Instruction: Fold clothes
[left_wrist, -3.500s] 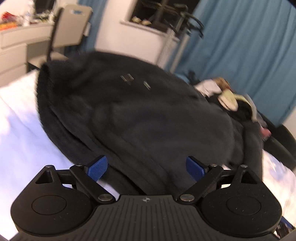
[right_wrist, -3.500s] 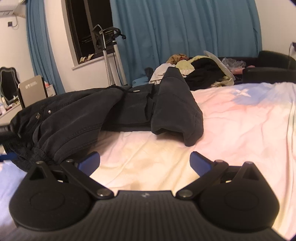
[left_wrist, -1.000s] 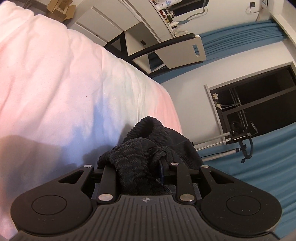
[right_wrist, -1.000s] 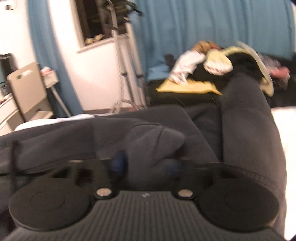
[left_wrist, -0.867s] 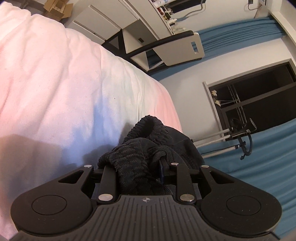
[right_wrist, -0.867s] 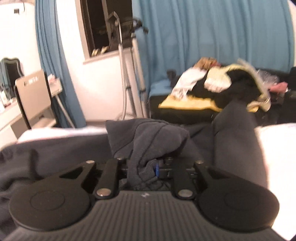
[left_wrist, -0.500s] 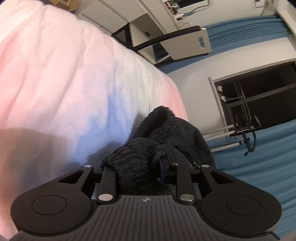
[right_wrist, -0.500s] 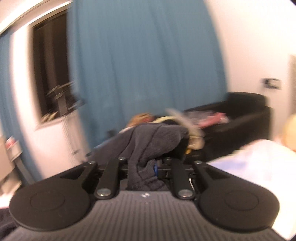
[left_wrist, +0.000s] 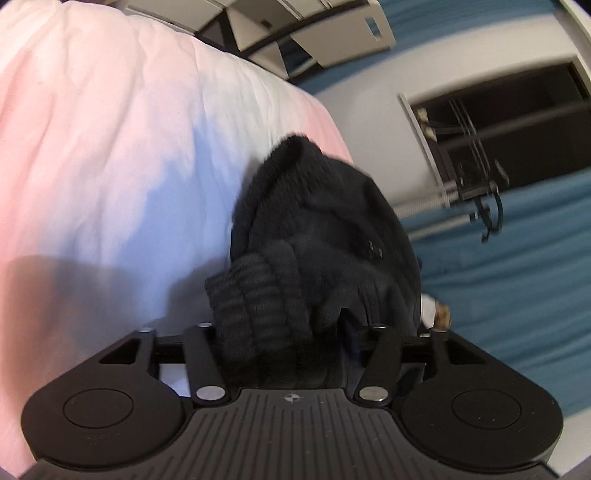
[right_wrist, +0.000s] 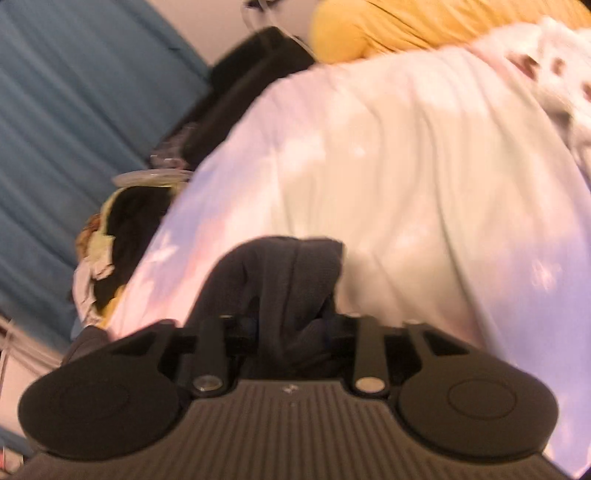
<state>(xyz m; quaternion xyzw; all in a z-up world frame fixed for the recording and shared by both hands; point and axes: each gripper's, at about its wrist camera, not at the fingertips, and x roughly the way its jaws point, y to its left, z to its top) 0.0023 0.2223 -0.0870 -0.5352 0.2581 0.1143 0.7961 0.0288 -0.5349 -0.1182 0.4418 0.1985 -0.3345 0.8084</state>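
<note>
In the left wrist view a black garment (left_wrist: 325, 229) lies bunched on the pale bed sheet (left_wrist: 110, 147). Its ribbed hem (left_wrist: 258, 306) sits between the jaws of my left gripper (left_wrist: 288, 332), which are opening; the cloth hides the pads. In the right wrist view, which is blurred and rolled sideways, a dark grey fold of the garment (right_wrist: 280, 269) sits between the jaws of my right gripper (right_wrist: 291, 328). Those jaws are opening too, and the fold hangs over the bed sheet (right_wrist: 406, 184).
A chair (left_wrist: 332, 33), a dark window (left_wrist: 498, 110) and a blue curtain (left_wrist: 517, 277) stand beyond the bed. The right wrist view shows a pile of clothes (right_wrist: 122, 221), a black sofa (right_wrist: 251, 62), a yellow cloth (right_wrist: 369, 26) and a white spotted thing (right_wrist: 554, 66).
Both pairs of jaws have spread apart from a tight pinch on the cloth. The right gripper swung far across the bed and rolled sideways with its fold. The left gripper shifted only slightly.
</note>
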